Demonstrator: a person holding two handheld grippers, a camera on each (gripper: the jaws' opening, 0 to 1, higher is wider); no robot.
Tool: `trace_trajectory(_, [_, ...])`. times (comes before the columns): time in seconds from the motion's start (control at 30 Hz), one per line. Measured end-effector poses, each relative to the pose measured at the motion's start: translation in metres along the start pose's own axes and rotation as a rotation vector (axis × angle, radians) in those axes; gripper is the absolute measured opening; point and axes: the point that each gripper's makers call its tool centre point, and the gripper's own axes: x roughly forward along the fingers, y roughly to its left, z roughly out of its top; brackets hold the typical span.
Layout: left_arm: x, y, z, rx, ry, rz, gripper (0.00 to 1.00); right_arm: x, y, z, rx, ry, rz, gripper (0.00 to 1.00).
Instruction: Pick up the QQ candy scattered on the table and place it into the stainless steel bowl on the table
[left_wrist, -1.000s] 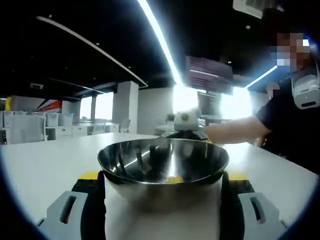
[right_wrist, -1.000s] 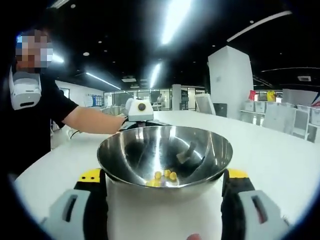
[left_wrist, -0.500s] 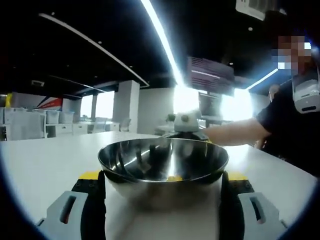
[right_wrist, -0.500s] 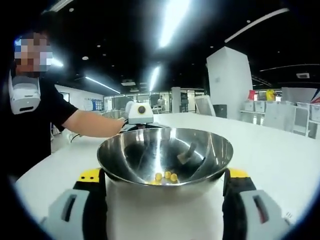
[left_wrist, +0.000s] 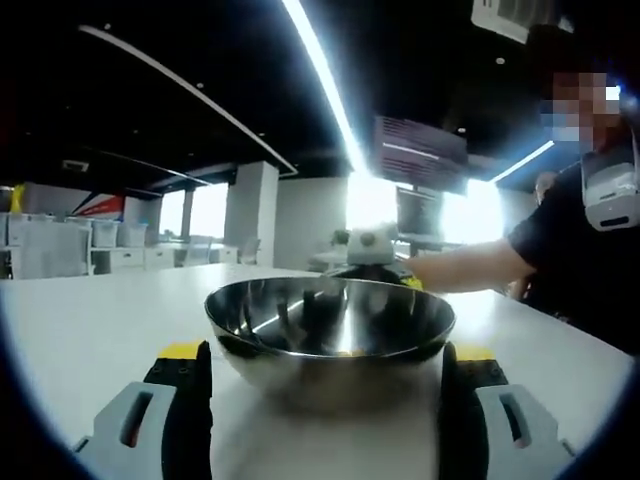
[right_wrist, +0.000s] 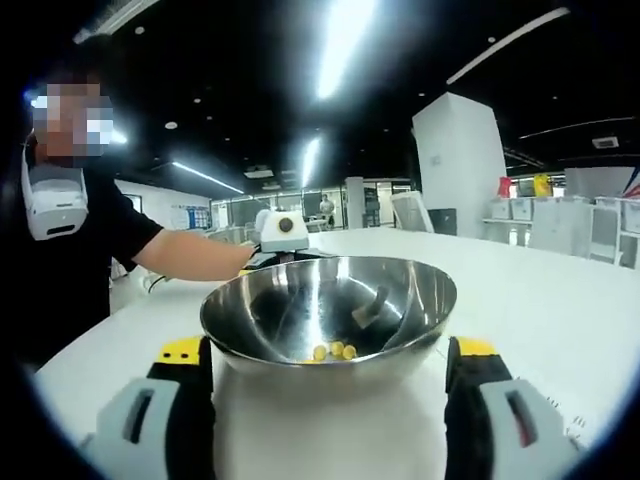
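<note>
Table (right_wrist: 560, 300): white, carrying stainless steel bowl (right_wrist: 330, 318).
Left gripper (left_wrist: 325, 420): you're backing off; bowl shrinking at 12 o'clock, jaws apart.
Right gripper (right_wrist: 330, 420): jaws apart, empty.
QQ candy (right_wrist: 336, 351): sitting in bowl; drop looking finished.

Black short sleeve (right_wrist: 120, 215); grey jaws, yellow trim.

Ceiling light strips (left_wrist: 320, 80) glare against a dark ceiling (windows (left_wrist: 370, 198) blown out), fisheye-bent edges, soft focus.
</note>
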Motion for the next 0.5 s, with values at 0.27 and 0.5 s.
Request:
trace_trajectory(0.27, [-0.026, 0.004, 0.006, 0.011, 0.022, 0.085, 0.96, -0.028, -0.001, 0.005, -0.027, 0.035, -0.091, 0.92])
trace_trajectory(0.5, [-0.06, -0.024, 0.041, 0.162, 0.079, 0.237, 0.96, -0.07, 0.027, 0.03, -0.14, 0.059, -0.256, 0.88])
